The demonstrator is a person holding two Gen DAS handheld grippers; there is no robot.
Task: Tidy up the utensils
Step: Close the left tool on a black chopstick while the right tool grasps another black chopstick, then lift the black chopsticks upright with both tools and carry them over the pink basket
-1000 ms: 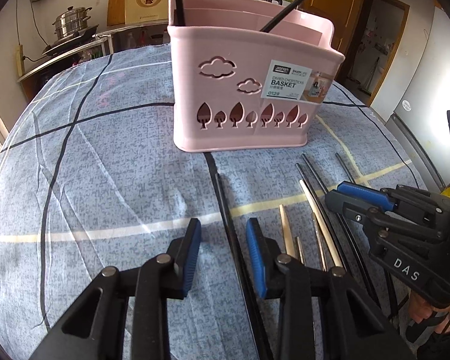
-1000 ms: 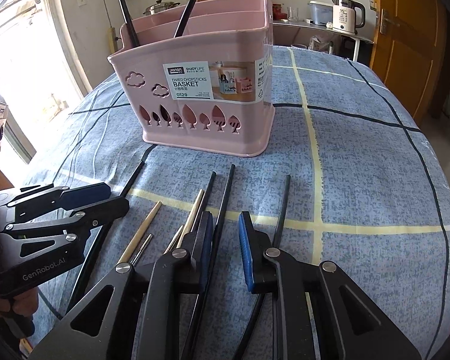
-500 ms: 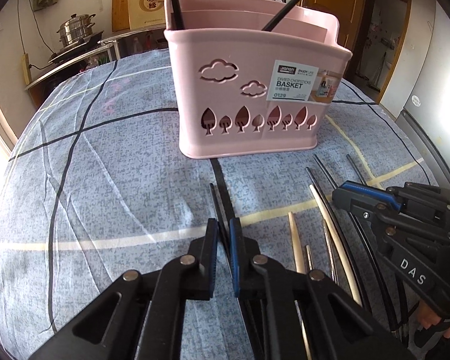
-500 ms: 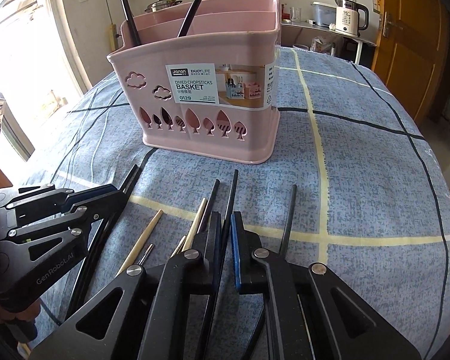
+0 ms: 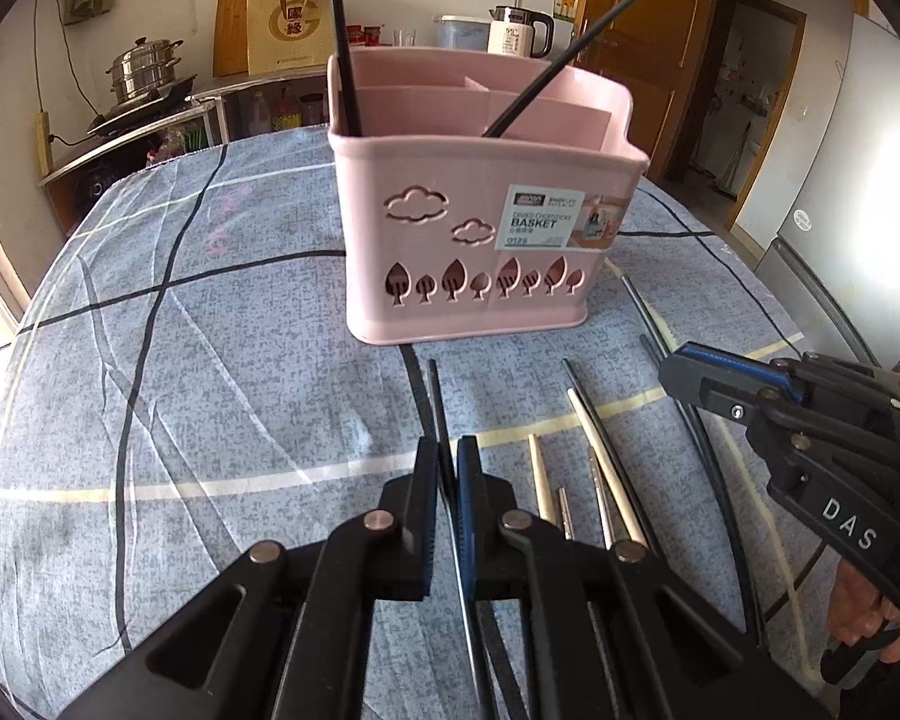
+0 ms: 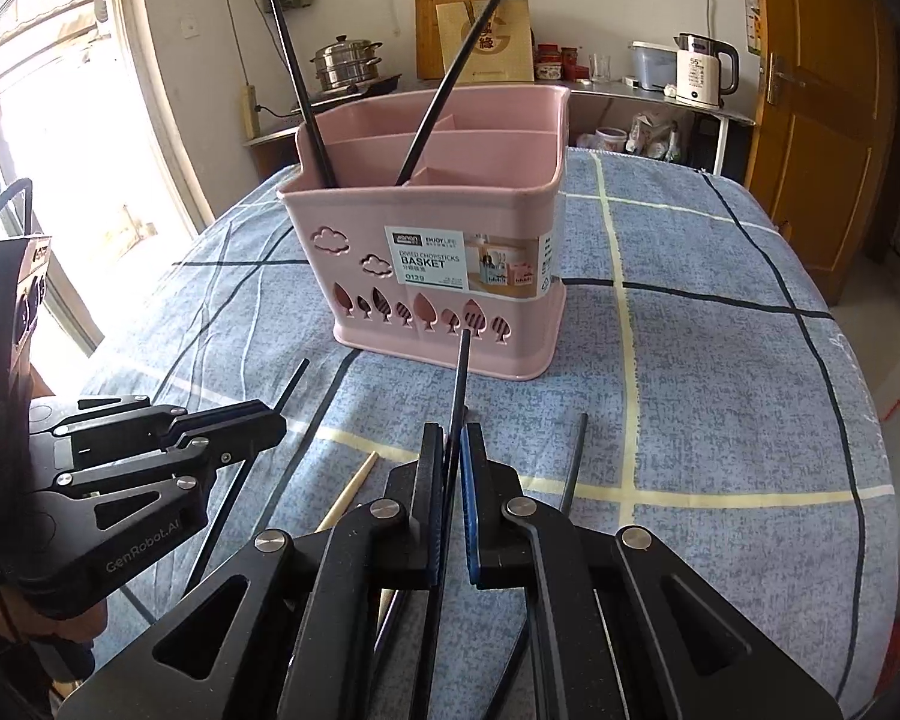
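My left claw pinches black chopstick; right claw pinches another. Pink basket ahead on tabletop. Risk: thin sticks pivot in pads, tips catch basket rim.

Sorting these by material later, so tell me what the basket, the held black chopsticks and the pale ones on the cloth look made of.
Pink basket: moulded plastic, matte, with cut-out clouds and leaves.
Black chopstick in the left gripper and black chopstick in the right gripper: smooth, slightly glossy; plastic or lacquered wood, can't tell.
Pale chopsticks: tan, matte, probably bamboo or wood.
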